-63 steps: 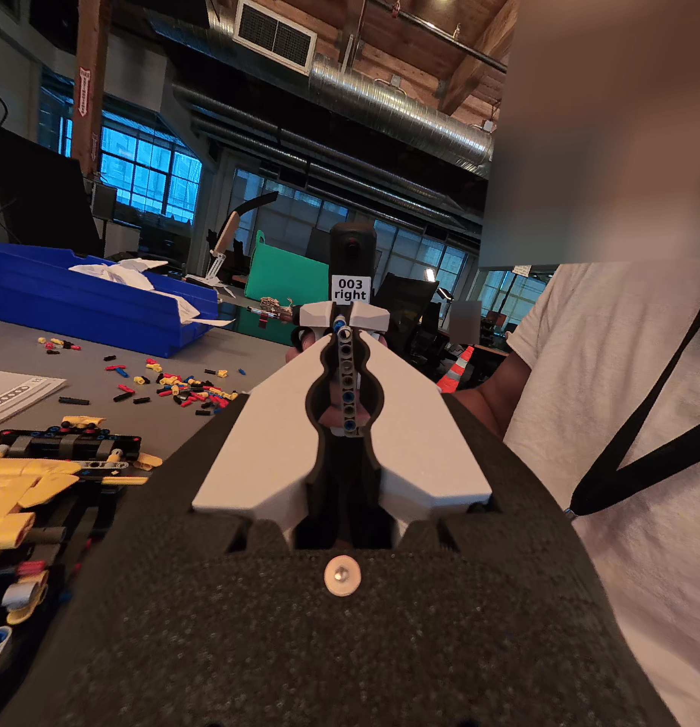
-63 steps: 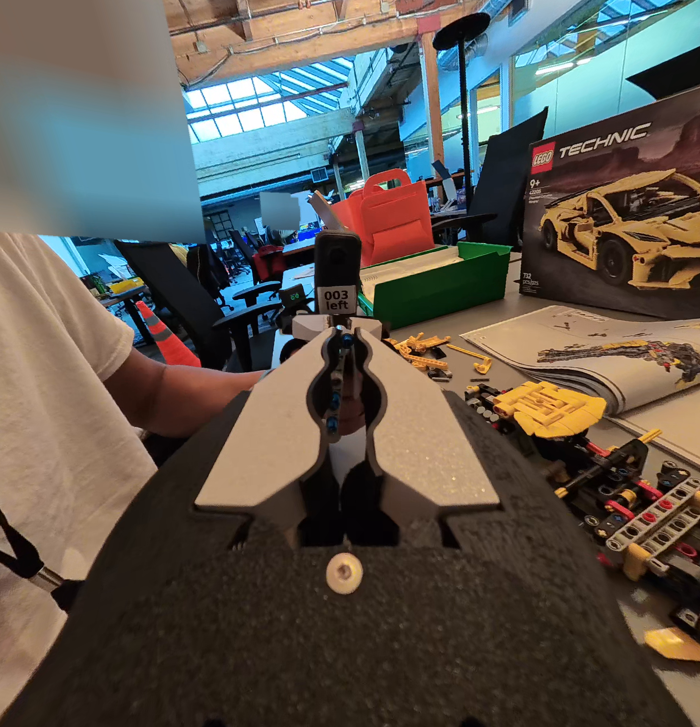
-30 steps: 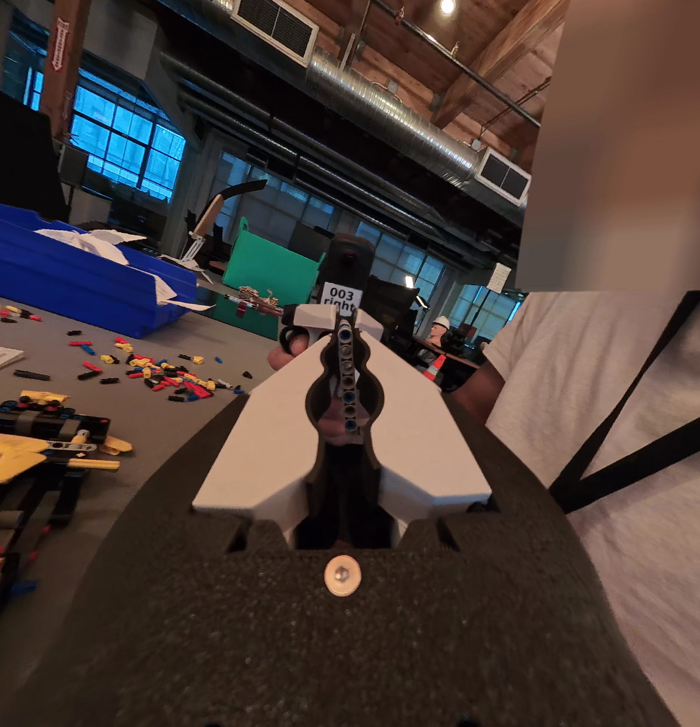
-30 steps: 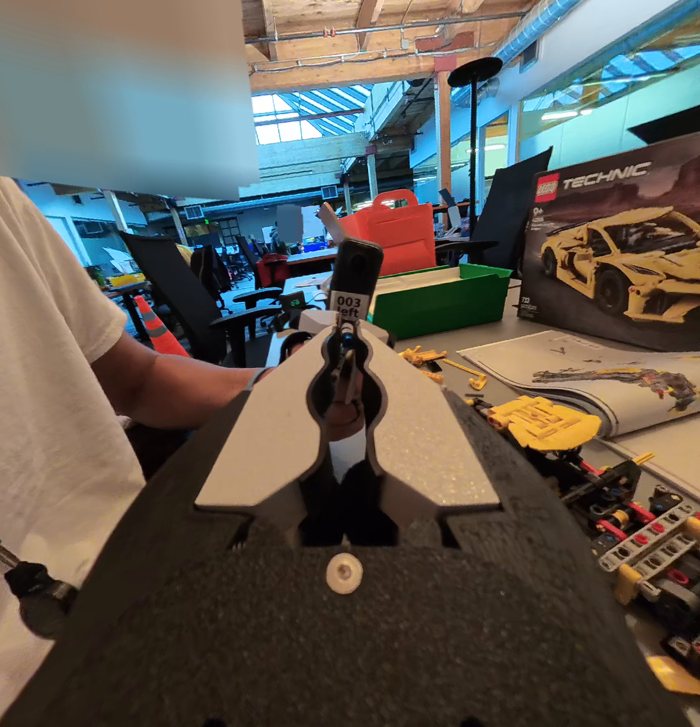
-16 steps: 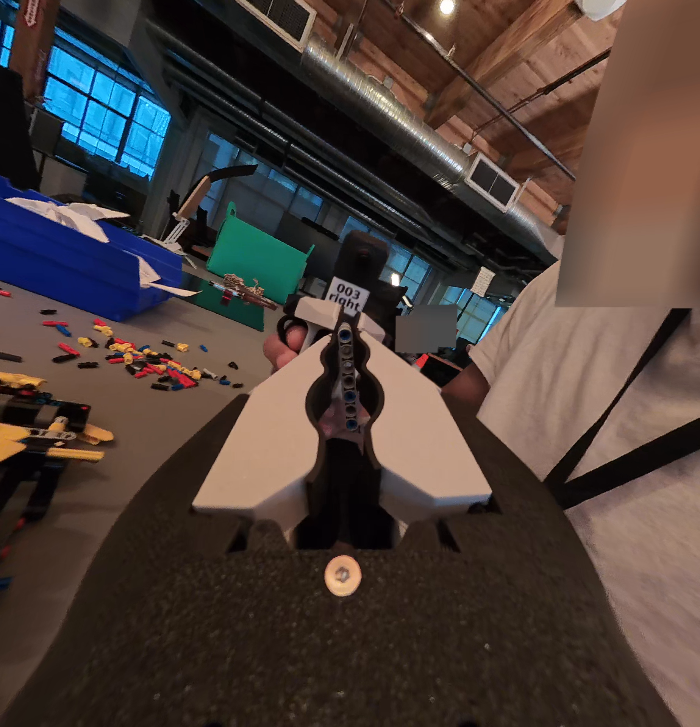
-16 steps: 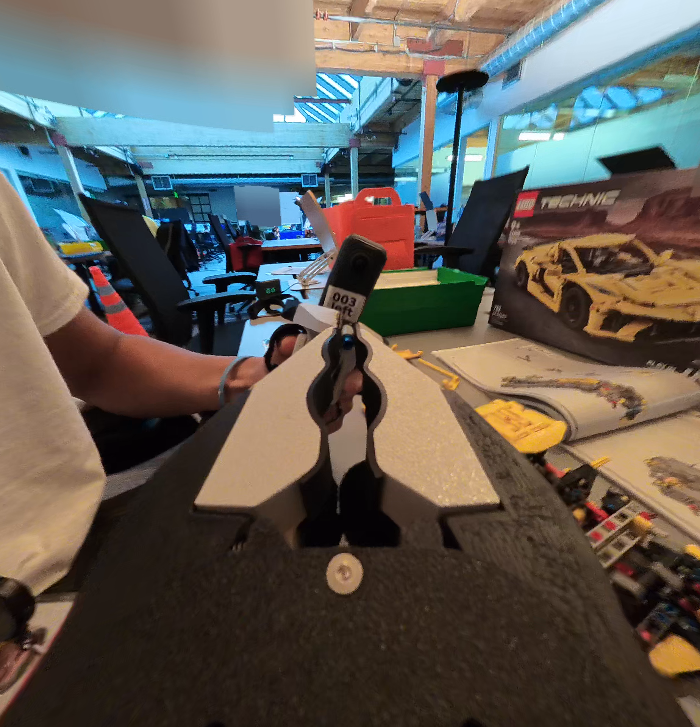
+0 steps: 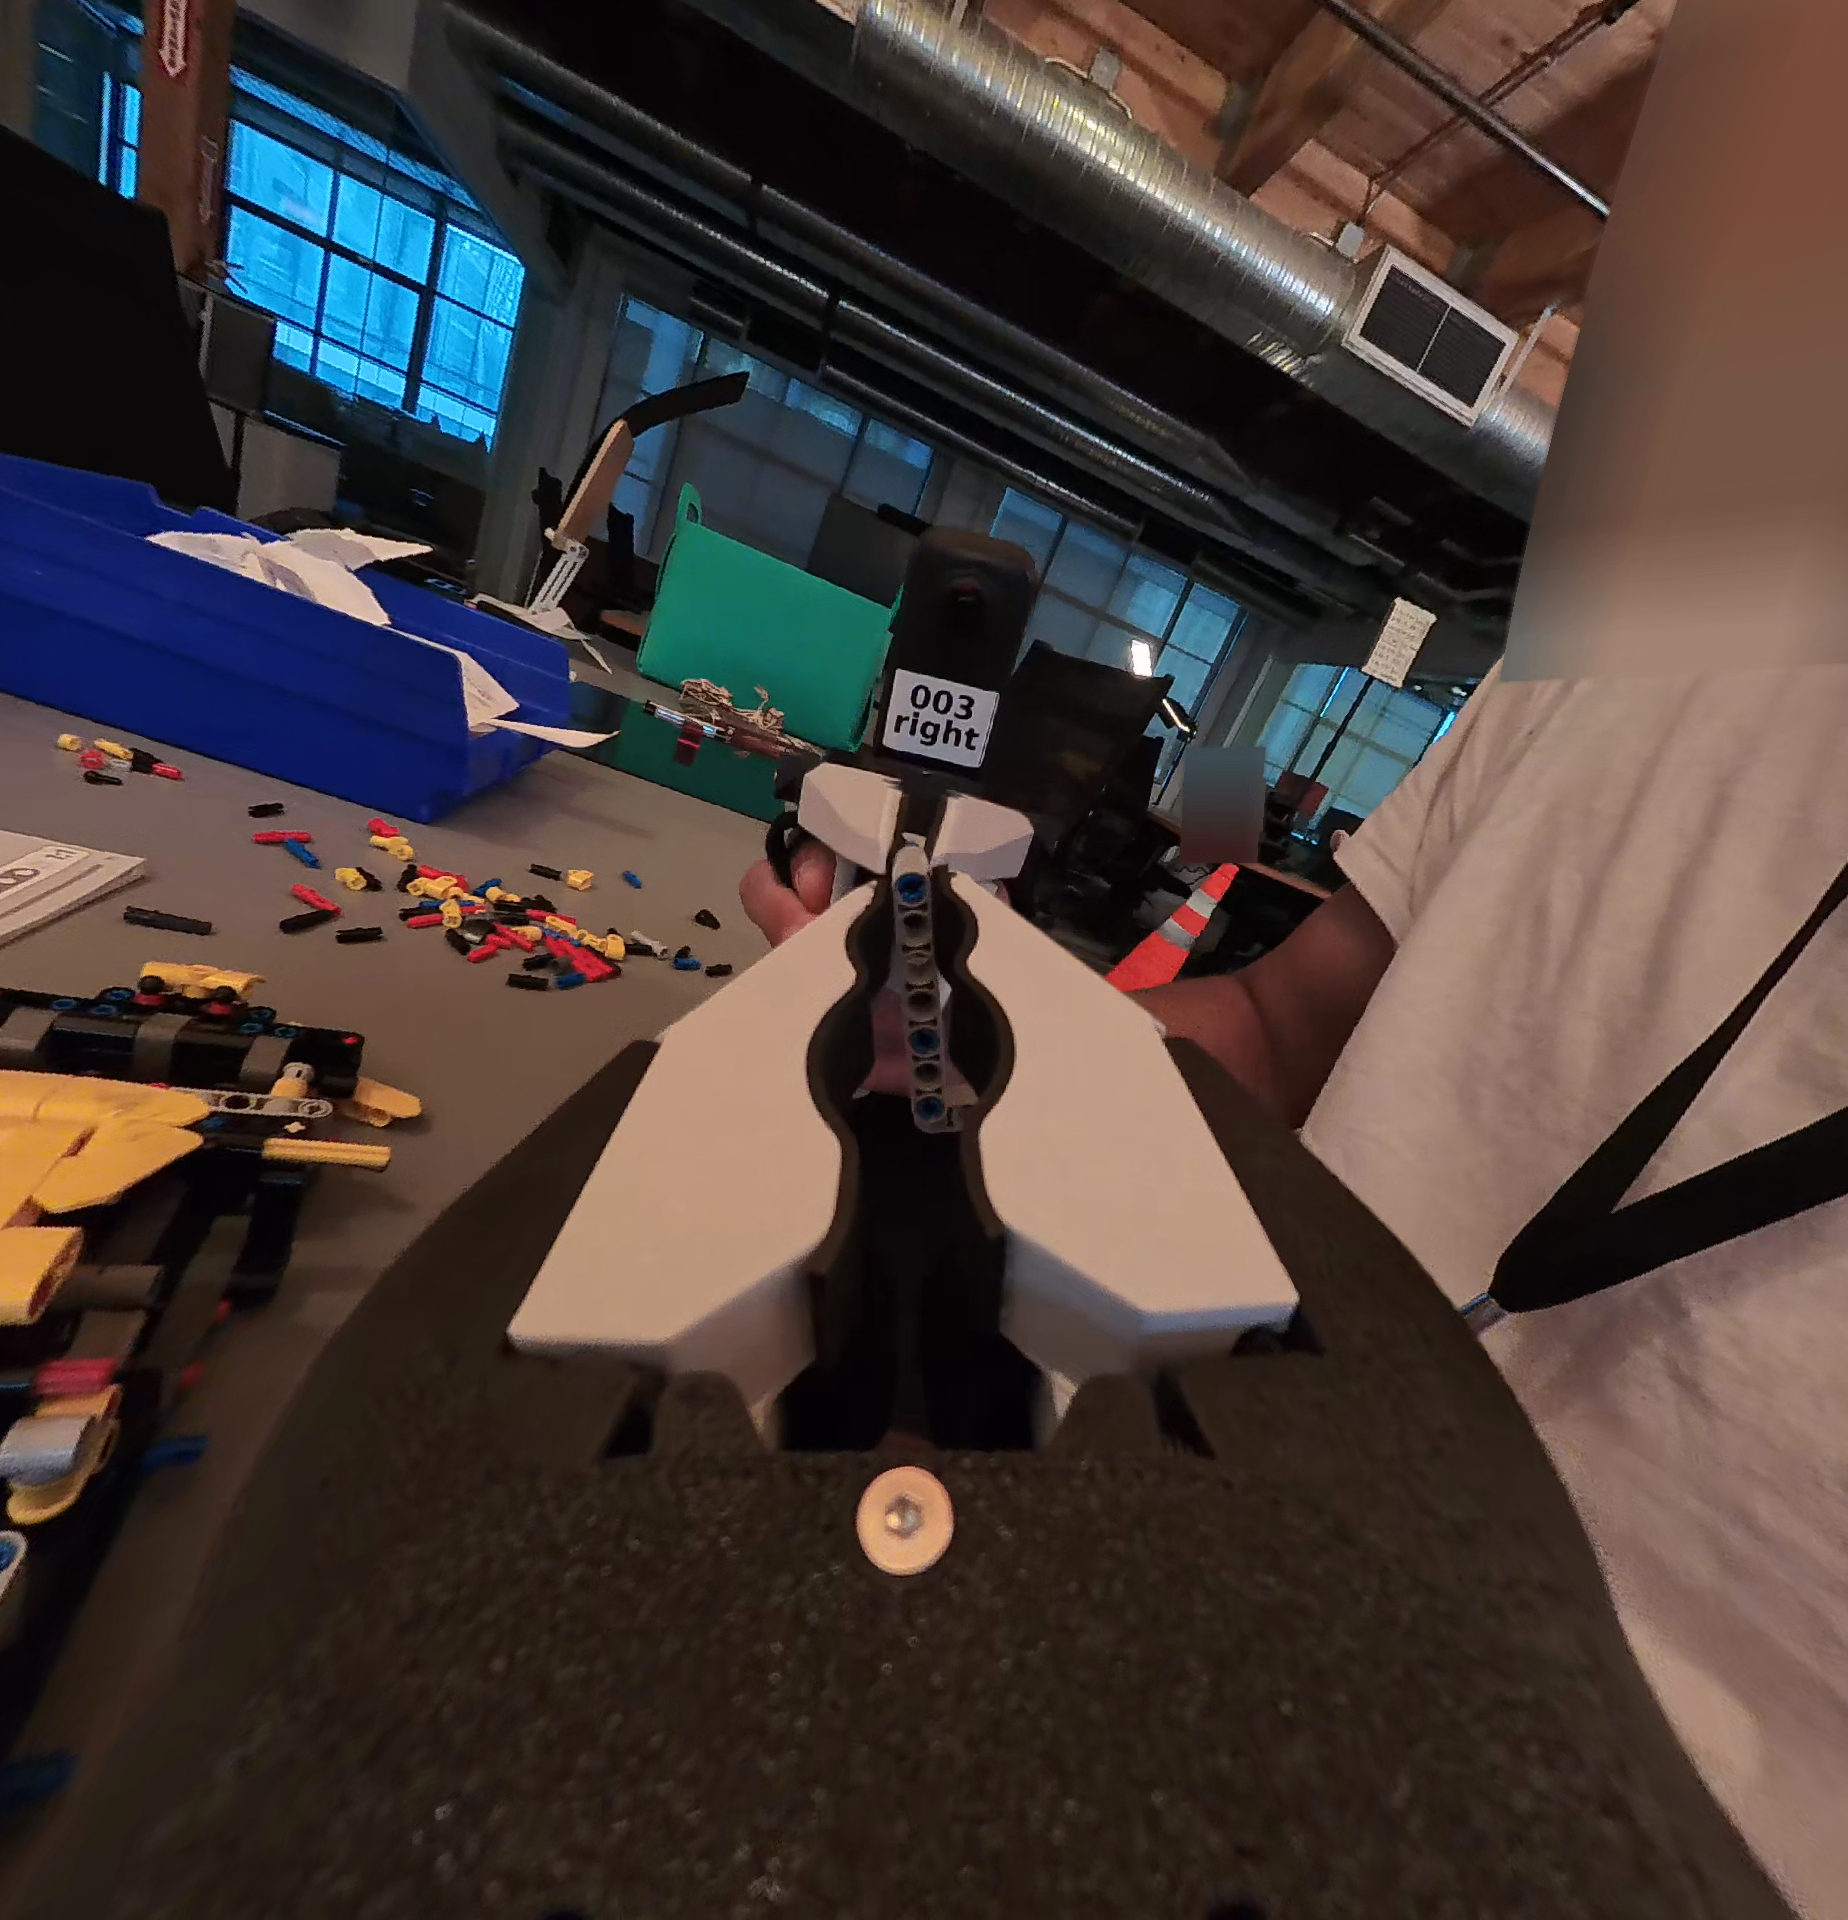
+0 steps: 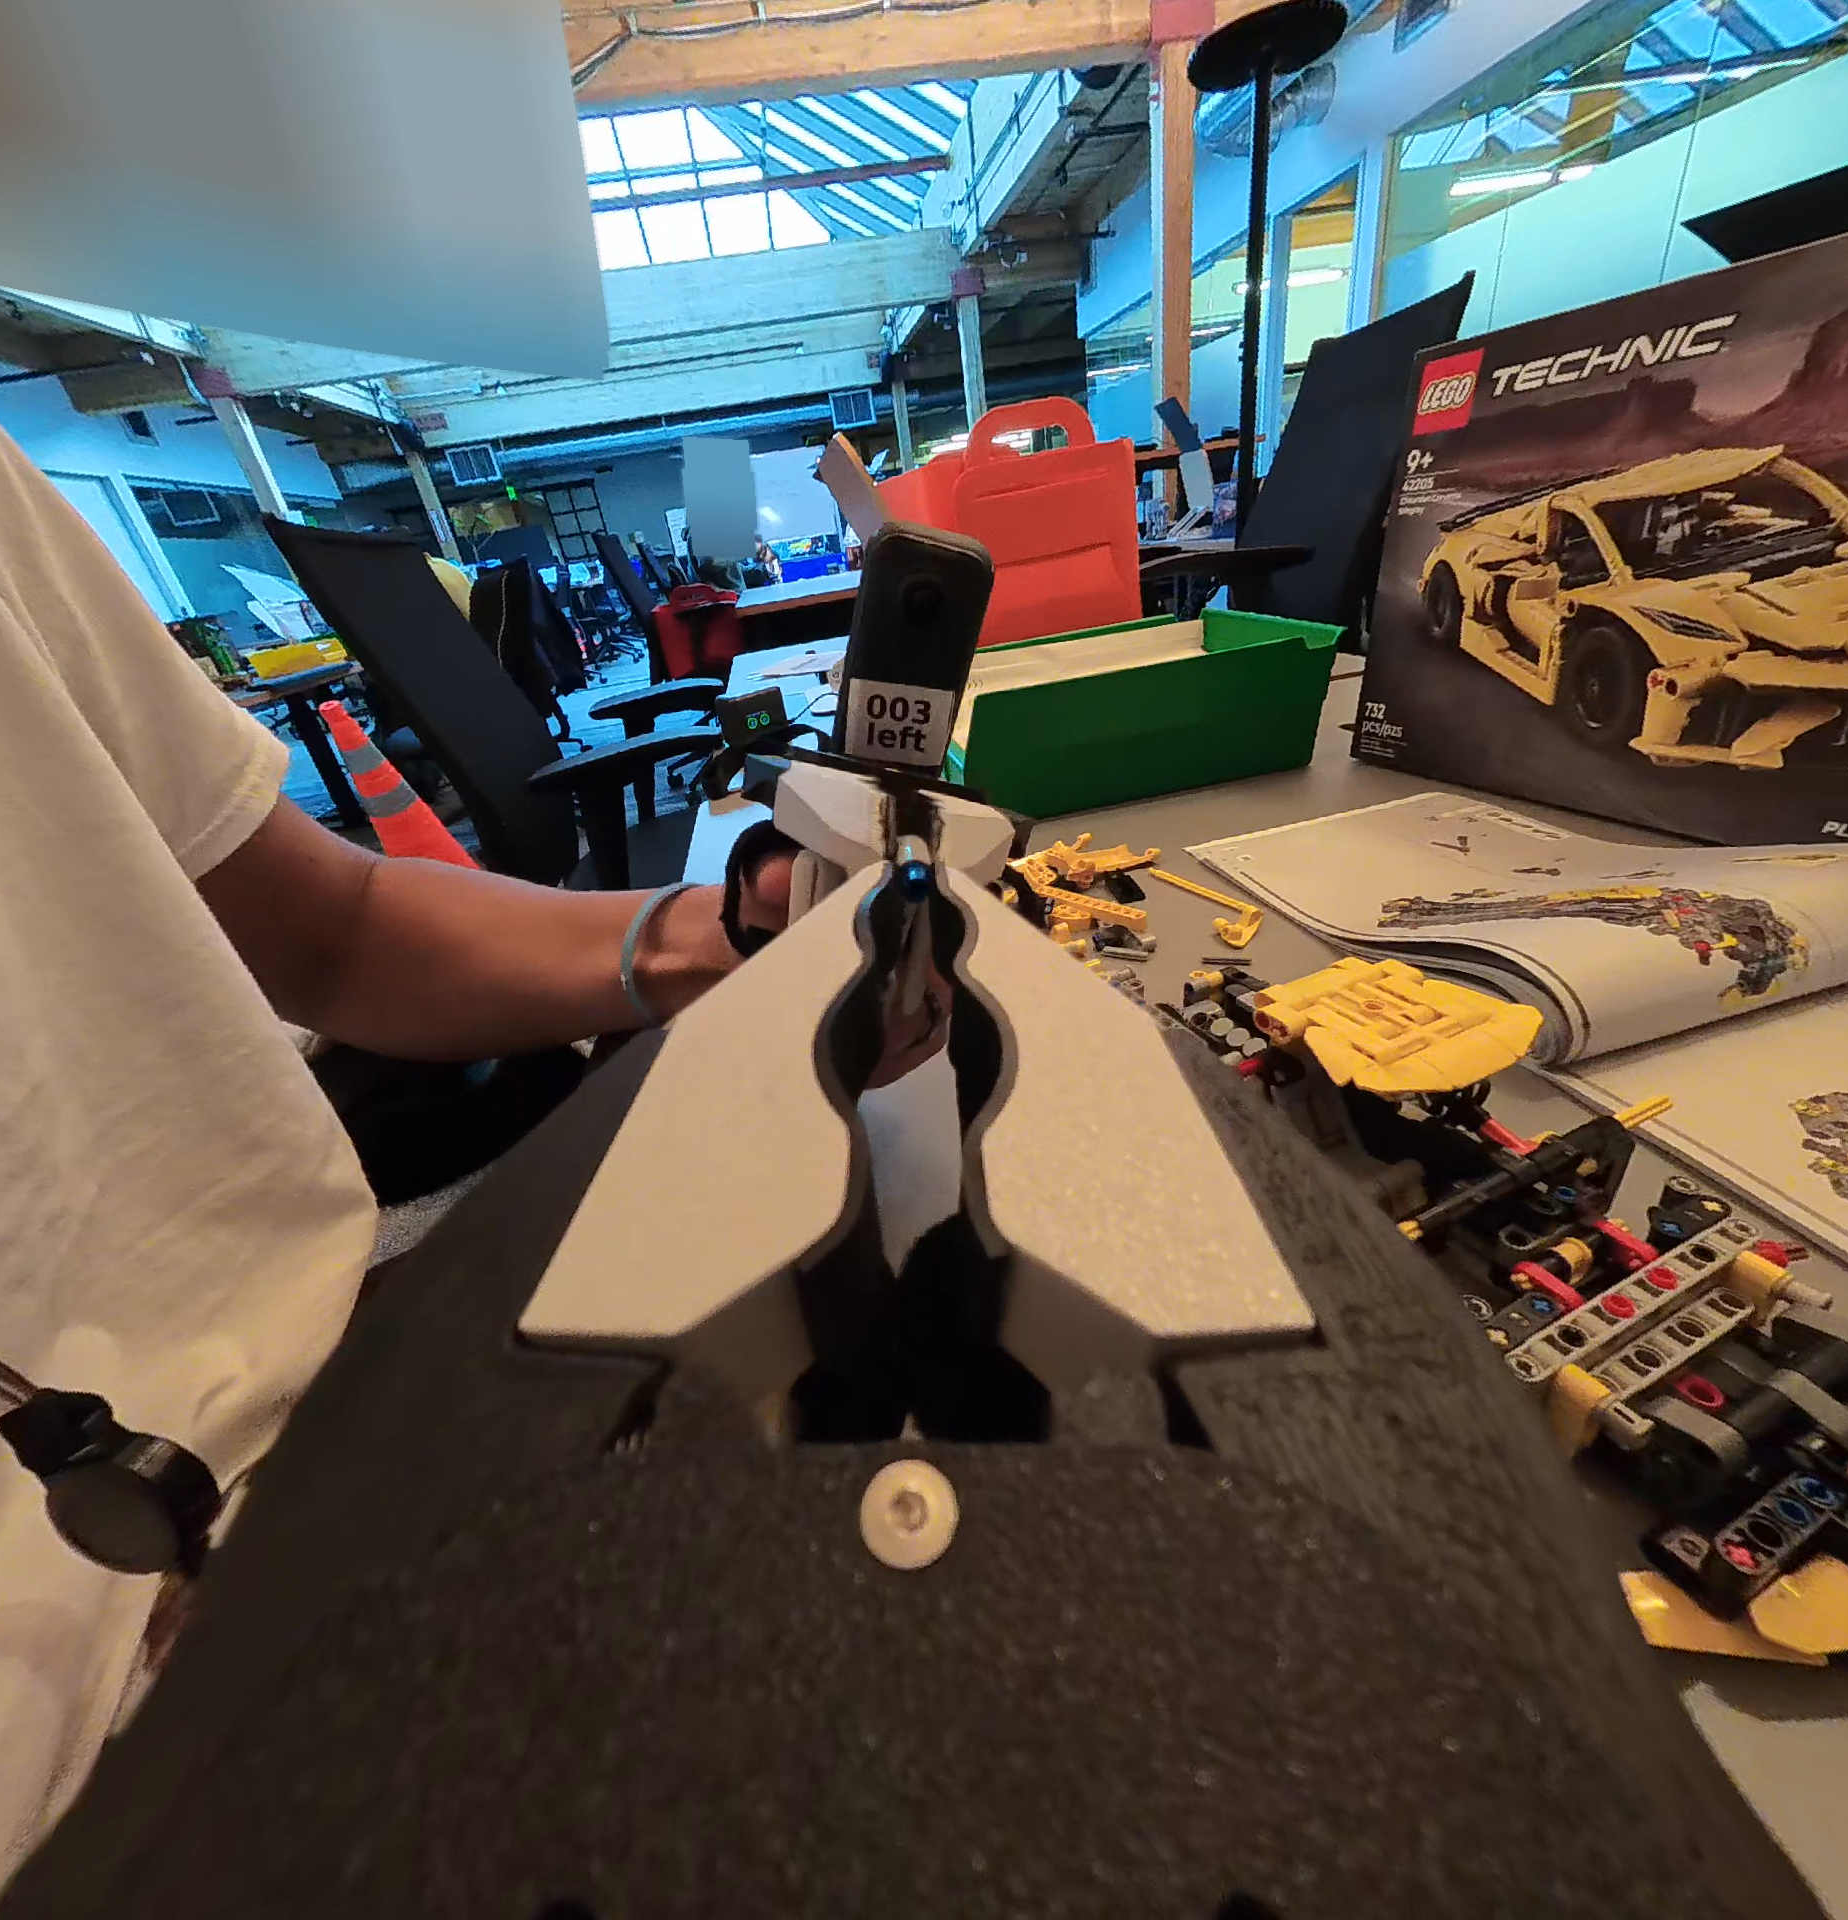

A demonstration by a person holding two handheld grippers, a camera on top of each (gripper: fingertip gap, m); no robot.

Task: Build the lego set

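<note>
Clamping a thin grey beam (image 7: 922, 997) studded with blue pins, the left gripper (image 7: 915, 940) holds it edge-up between its white fingers (image 7: 1091, 1117), and the right gripper (image 8: 904, 940) meets it nose to nose, its own fingers (image 8: 1096, 1174) closed together on the far end of the same beam (image 8: 907, 961). Both are raised above the desk (image 7: 484, 1029), in front of the person's white shirt (image 7: 1626, 1039).

Judging by what lies around, the build is somewhere in the middle: a black chassis (image 8: 1647, 1340) with red, blue and yellow fittings already stands assembled, with a yellow body panel (image 8: 1393, 1023) resting on its far end — yet it is far from the finished car pictured on the set box (image 8: 1647, 582). The beam itself has some pins seated and is not yet joined to the chassis.

Only the left wrist view shows how much is left: a scatter of loose pins (image 7: 504, 925) in red, yellow, blue and black on the desk, with a blue bin (image 7: 255, 675) behind. The right wrist view alone shows the open instruction booklet (image 8: 1543, 904), the green tray (image 8: 1138, 717) and a few loose yellow parts (image 8: 1081, 894) — and the beam's blue tip pin, seen there end-on.
</note>
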